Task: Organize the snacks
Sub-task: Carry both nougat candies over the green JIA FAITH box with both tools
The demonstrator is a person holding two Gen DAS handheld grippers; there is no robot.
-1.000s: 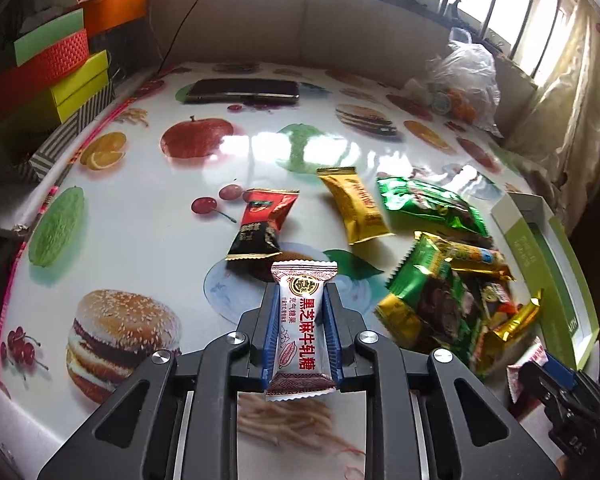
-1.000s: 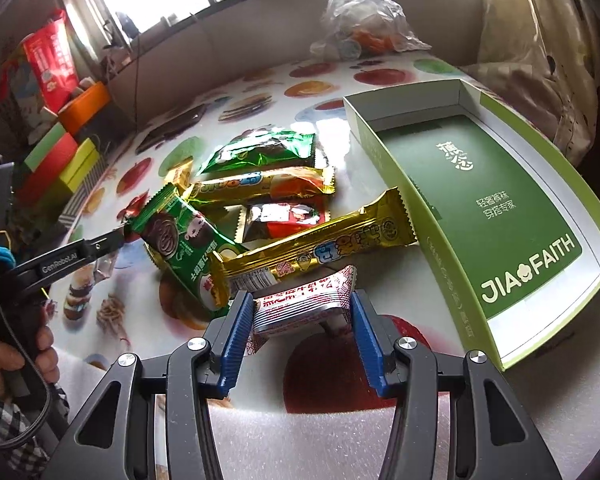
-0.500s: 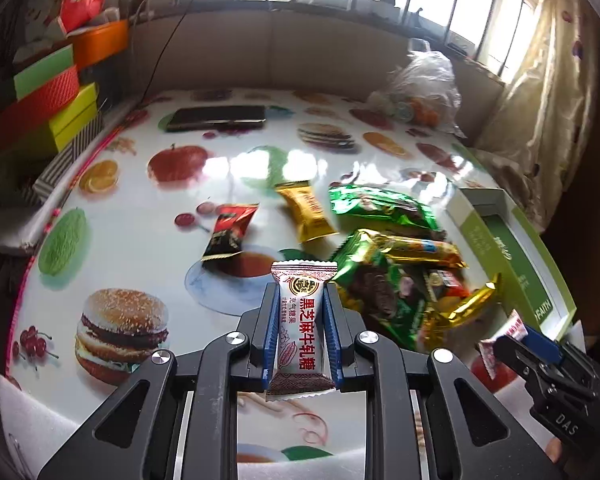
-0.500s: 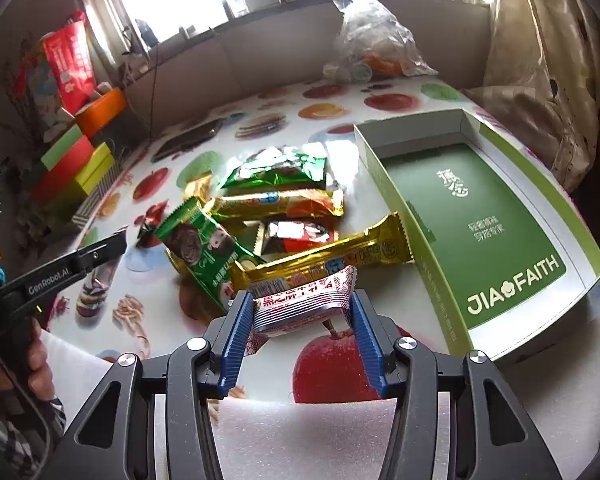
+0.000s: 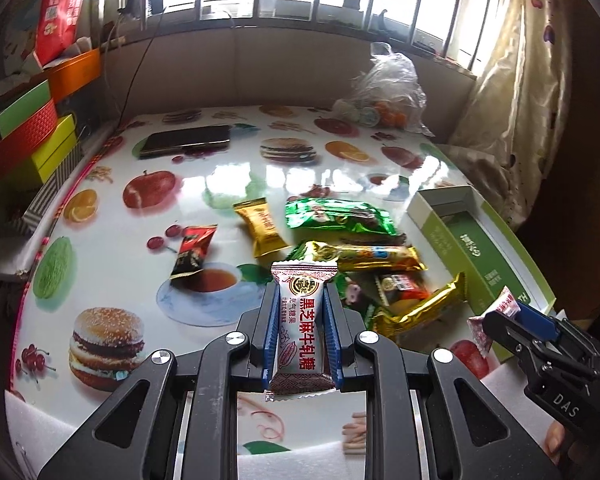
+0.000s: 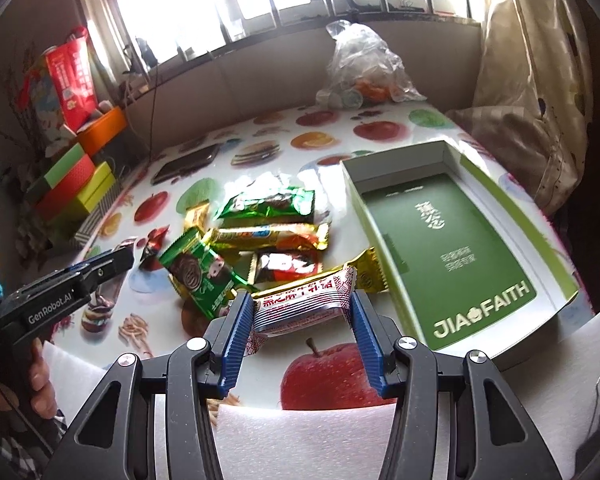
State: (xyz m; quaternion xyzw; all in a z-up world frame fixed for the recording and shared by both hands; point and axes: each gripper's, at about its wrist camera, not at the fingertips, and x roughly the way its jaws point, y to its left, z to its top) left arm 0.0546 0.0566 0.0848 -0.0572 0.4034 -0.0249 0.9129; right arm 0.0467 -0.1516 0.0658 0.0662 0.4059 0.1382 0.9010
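Candy in both grippers at once. My left gripper (image 5: 299, 334) is clenched on a white nougat candy (image 5: 302, 328), held lengthwise, centre-bottom of the left view, clear of the table (image 5: 228, 184). My right gripper (image 6: 302, 330) grasps a second white candy (image 6: 304, 304) crosswise by its ends, low centre of the right view; jaws stand wider, since the wrapper spans them.

Green box (image 6: 452, 252) lies open and empty at the right of the right view — the likely destination, I judge. Loose pile of snack packets (image 6: 256, 248) sits just left of it; a red packet (image 5: 192, 250) and a gold packet (image 5: 260, 226) lie apart at centre of the left view.

To do this well: bring the right candy in first, over the near wall, low above the green floor, then let go. Left follows — approach from above, not across the pile, so no packet gets dragged. Keep the two grippers from crossing at the box mouth.
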